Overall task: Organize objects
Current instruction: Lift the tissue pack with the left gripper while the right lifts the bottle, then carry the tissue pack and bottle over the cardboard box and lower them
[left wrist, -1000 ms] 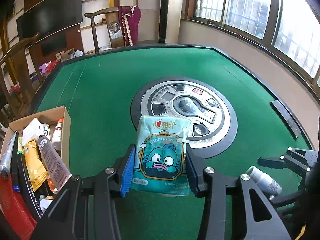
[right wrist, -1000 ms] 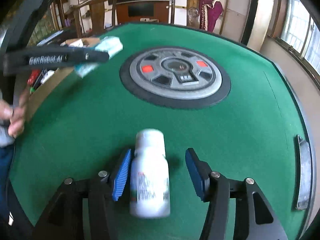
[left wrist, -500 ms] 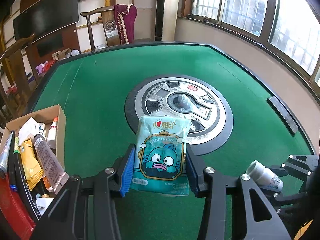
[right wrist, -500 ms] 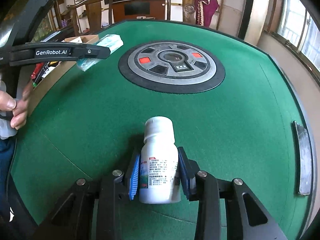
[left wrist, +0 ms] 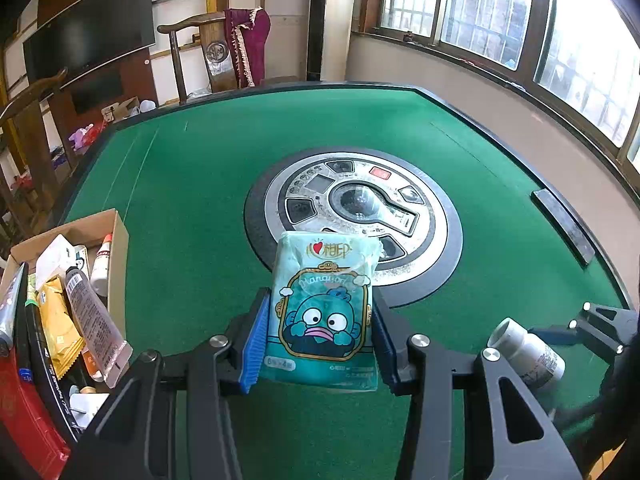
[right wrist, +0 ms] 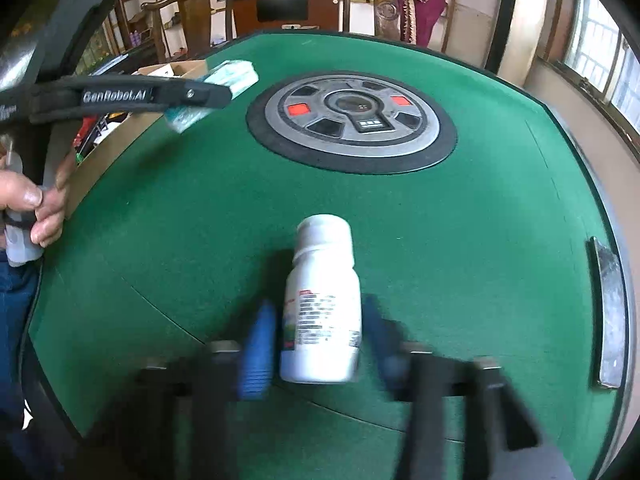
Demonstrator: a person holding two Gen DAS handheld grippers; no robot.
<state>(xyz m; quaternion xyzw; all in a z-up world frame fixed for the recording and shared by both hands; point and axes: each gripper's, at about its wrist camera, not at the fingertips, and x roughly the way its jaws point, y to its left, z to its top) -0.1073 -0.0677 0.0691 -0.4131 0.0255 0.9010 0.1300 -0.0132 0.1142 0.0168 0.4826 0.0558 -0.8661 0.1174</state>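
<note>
A teal tissue pack [left wrist: 324, 280] with a cartoon face is clamped between the blue pads of my left gripper [left wrist: 320, 336], above the green felt table [left wrist: 200, 184]. The right wrist view shows that same pack [right wrist: 236, 74] at the tip of the left gripper [right wrist: 216, 92], beside the cardboard box [right wrist: 120, 148]. My right gripper [right wrist: 320, 336] is shut on a white bottle [right wrist: 322, 280] with a printed label, cap pointing away. In the left wrist view the bottle [left wrist: 524, 350] sits low at the right, tilted, with dark fingers behind it.
The open cardboard box [left wrist: 120, 240] at the table's left edge holds several tubes, packets and small bottles. A round control disc [left wrist: 360, 200] fills the table's centre. A metal slot [left wrist: 560, 220] lies near the right rim. A person's hand [right wrist: 36, 208] grips the left handle.
The right gripper's jaws closed from wide apart onto the white bottle, and the bottle's cap end has tipped upward. The left gripper and tissue pack have stayed put.
</note>
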